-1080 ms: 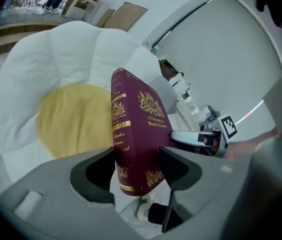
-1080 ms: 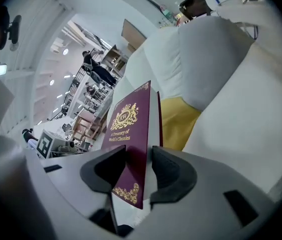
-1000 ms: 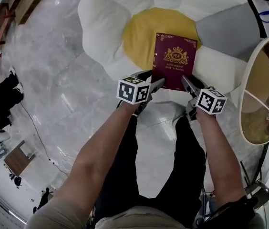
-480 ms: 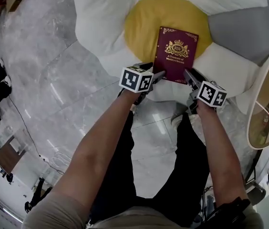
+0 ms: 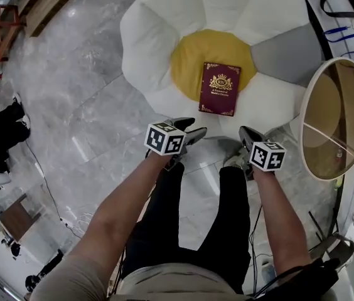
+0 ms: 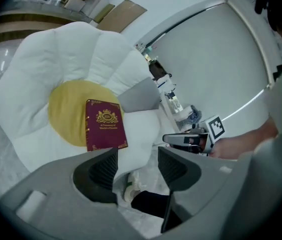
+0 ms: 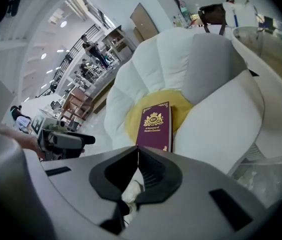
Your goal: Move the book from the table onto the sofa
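Note:
The maroon book with a gold crest lies flat on the yellow centre of the flower-shaped sofa, nothing touching it. Both grippers hang short of the sofa's near edge, above the floor. My left gripper is open and empty; in the left gripper view the book lies beyond the spread jaws of my left gripper. My right gripper is shut on nothing. In the right gripper view the tips of my right gripper meet, and the book lies ahead on the cushion.
A round table with a white rim stands right of the sofa. One sofa petal is grey. The person's legs and a white shoe are under the grippers on the marble floor. Wooden furniture stands far left.
Both grippers have drawn back from the book's near edge toward the person. The book stays on the yellow cushion. The right gripper's jaws have closed.

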Motion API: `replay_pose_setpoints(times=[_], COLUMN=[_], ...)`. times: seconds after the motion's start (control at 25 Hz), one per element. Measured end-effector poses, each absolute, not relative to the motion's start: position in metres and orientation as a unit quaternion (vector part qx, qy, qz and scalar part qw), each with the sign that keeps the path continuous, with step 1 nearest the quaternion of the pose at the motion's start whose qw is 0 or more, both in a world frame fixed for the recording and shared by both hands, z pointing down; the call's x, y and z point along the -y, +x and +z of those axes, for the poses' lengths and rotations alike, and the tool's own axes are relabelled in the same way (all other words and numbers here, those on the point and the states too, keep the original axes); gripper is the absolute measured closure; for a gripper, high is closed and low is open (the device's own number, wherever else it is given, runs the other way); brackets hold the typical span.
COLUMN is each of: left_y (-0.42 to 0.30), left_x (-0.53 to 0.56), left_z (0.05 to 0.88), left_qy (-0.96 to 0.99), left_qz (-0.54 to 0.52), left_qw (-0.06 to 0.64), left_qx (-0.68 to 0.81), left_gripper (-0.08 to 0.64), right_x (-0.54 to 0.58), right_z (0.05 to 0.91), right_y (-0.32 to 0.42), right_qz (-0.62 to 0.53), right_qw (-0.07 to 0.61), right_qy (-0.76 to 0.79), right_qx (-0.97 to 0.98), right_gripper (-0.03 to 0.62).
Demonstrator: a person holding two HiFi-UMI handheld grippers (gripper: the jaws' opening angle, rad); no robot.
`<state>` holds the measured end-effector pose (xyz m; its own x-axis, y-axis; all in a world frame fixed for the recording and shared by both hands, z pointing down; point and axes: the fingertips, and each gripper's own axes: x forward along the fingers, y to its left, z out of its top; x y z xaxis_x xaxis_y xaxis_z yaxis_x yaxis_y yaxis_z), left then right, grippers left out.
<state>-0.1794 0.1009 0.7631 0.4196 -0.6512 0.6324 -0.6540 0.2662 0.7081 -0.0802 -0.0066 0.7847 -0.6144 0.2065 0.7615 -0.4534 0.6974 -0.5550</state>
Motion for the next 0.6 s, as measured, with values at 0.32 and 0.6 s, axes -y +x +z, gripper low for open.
replay_pose_setpoints(times=[0.32, 0.6], left_y=[-0.150, -0.120], left_x=[-0.119, -0.131], left_z=[0.593, 0.460], left_qy=[0.649, 0.720], left_qz=[-0.084, -0.058], left_qw=[0.555, 0.498], left_qx=[0.513, 0.479], left_gripper=[0.551, 0.552], right_x=[-0.048, -0.076], right_z=[0.626, 0.494], right_y=[-0.062, -0.050], right_qz=[0.346, 0.303], right_qw=[0.404, 0.370], right_qy=[0.012, -0.006], right_qx=[0.847, 0.878], right_gripper=[0.578, 0.580])
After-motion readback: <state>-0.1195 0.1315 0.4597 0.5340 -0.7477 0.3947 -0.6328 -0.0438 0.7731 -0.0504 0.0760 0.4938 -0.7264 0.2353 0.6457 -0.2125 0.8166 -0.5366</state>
